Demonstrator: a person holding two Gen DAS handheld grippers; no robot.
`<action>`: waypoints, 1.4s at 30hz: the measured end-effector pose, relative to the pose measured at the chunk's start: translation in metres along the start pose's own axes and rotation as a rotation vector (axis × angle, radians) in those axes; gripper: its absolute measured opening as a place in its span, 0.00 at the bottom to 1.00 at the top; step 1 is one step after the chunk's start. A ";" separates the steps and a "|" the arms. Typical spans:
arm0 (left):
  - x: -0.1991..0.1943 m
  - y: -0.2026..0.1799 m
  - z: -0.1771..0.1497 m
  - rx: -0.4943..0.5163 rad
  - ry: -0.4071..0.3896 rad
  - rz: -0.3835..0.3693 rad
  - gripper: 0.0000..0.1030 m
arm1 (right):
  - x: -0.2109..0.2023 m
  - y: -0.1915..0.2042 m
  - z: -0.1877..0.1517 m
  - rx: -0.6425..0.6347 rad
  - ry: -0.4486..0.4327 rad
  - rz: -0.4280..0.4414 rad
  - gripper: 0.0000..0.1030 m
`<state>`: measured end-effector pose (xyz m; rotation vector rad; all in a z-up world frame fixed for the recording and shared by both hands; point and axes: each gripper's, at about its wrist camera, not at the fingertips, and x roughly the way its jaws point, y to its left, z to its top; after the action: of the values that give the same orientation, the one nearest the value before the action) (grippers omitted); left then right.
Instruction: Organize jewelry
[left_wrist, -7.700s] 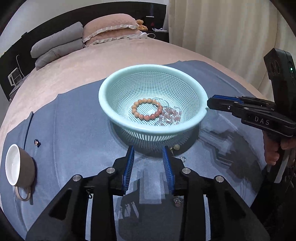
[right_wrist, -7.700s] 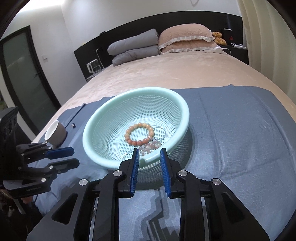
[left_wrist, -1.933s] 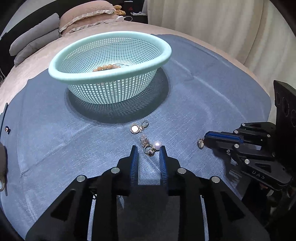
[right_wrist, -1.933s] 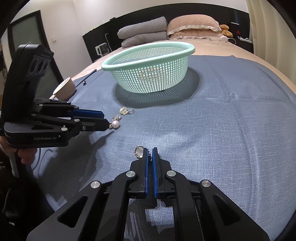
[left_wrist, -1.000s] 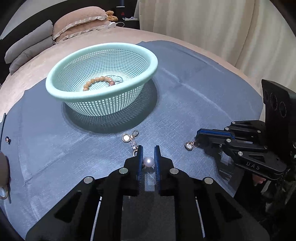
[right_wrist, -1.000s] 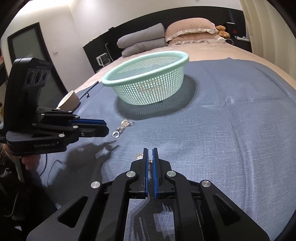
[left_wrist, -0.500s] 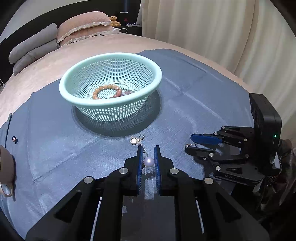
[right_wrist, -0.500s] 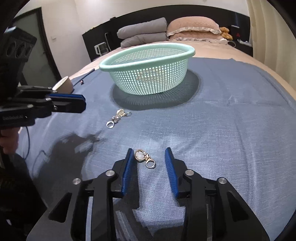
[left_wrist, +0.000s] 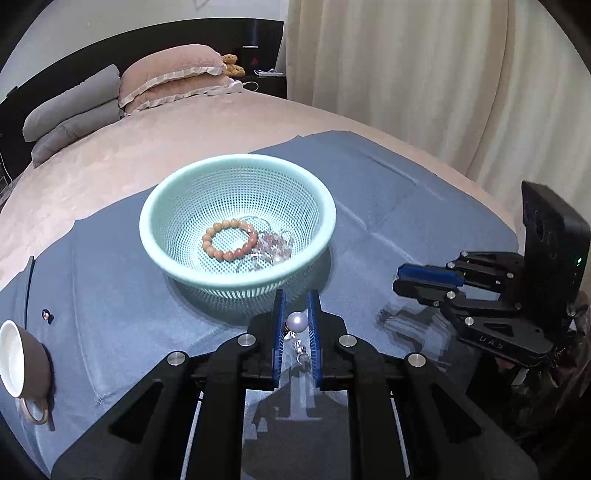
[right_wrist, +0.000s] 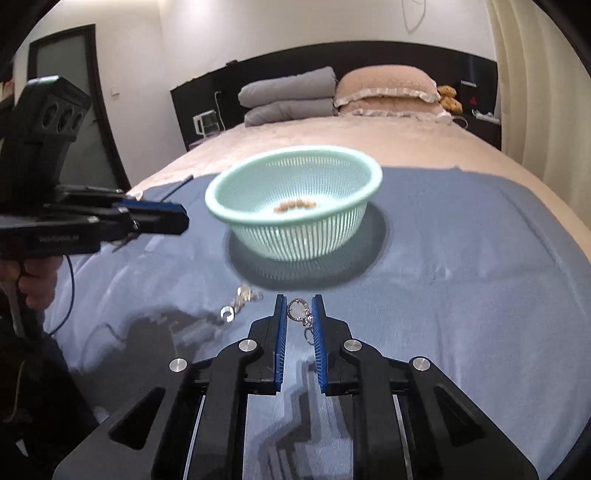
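Note:
My left gripper (left_wrist: 296, 313) is shut on a pearl earring (left_wrist: 296, 322) and holds it raised just in front of the mint mesh basket (left_wrist: 236, 168). An orange bead bracelet (left_wrist: 229, 240) and a pale crystal bracelet (left_wrist: 271, 245) lie inside the basket. My right gripper (right_wrist: 299, 309) is open, low over the blue cloth, with a round silver pendant earring (right_wrist: 298, 311) between its fingers on the cloth. A second silver earring (right_wrist: 238, 301) lies on the cloth to its left. The basket (right_wrist: 295, 157) stands beyond it.
A blue cloth (left_wrist: 110, 295) covers the bed's near end. A brown cup (left_wrist: 22, 360) lies on its side at the left edge, with a small stud (left_wrist: 45, 314) near it. Pillows (right_wrist: 332, 92) and a headboard are at the far end. Curtains hang on the right.
My left gripper has lifted the pearl earring up toward the basket. My right gripper opened, leaving the silver pendant earring on the cloth, and now sits around it with narrower jaws.

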<state>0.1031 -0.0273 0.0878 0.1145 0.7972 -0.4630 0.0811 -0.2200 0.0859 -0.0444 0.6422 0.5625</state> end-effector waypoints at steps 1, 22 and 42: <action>0.000 0.001 0.007 -0.001 -0.006 -0.003 0.12 | 0.000 0.000 0.013 -0.010 -0.026 -0.003 0.12; 0.042 0.020 0.027 -0.027 0.014 -0.006 0.44 | 0.056 -0.044 0.066 0.103 0.000 0.021 0.22; 0.077 -0.032 -0.059 0.037 0.134 -0.013 0.45 | 0.031 -0.024 0.015 0.020 0.044 0.043 0.29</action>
<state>0.0962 -0.0670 -0.0058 0.1759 0.9216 -0.4858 0.1222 -0.2223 0.0766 -0.0242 0.6929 0.5974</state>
